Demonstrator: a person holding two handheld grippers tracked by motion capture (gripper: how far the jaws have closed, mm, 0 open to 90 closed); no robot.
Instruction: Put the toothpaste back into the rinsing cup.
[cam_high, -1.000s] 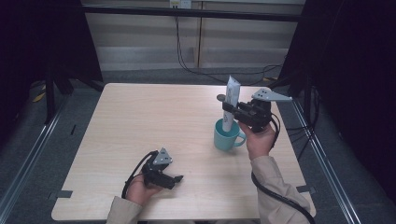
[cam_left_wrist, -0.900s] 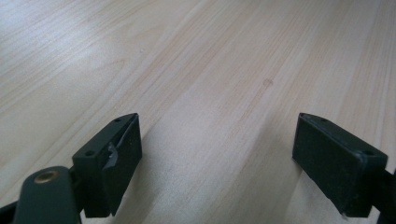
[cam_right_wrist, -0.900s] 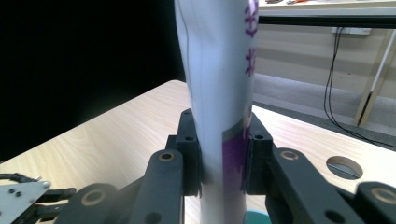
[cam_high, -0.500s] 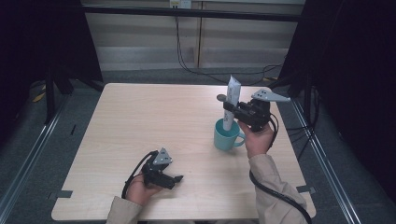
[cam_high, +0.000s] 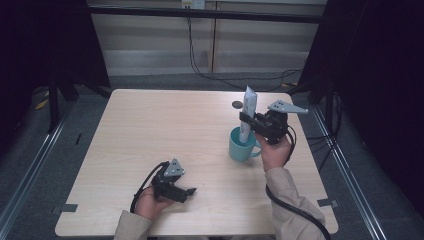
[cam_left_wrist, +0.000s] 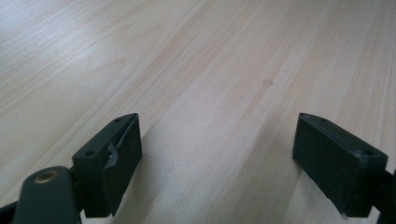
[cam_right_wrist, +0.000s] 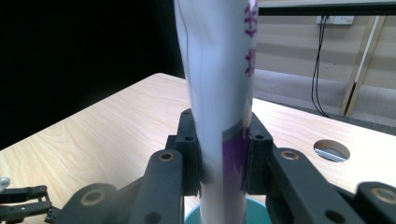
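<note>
Count on my table: one of each thing, two grippers.
I see one teal mug (cam_high: 243, 145) at 3 o'clock, one white tube (cam_high: 247, 111) standing in it, one round hole (cam_high: 237, 104) at 1 o'clock, one table (cam_high: 150, 130), and two grippers: left gripper (cam_high: 189, 191), right gripper (cam_high: 243, 116).

I note: table (cam_high: 165, 130) pale wood-grain, smooth, slight sheen. Tube (cam_right_wrist: 219, 93) glossy white plastic, purple print. Mug (cam_high: 240, 149) smooth teal, glazed look. Right gripper (cam_right_wrist: 223, 154) matt black plastic.
</note>
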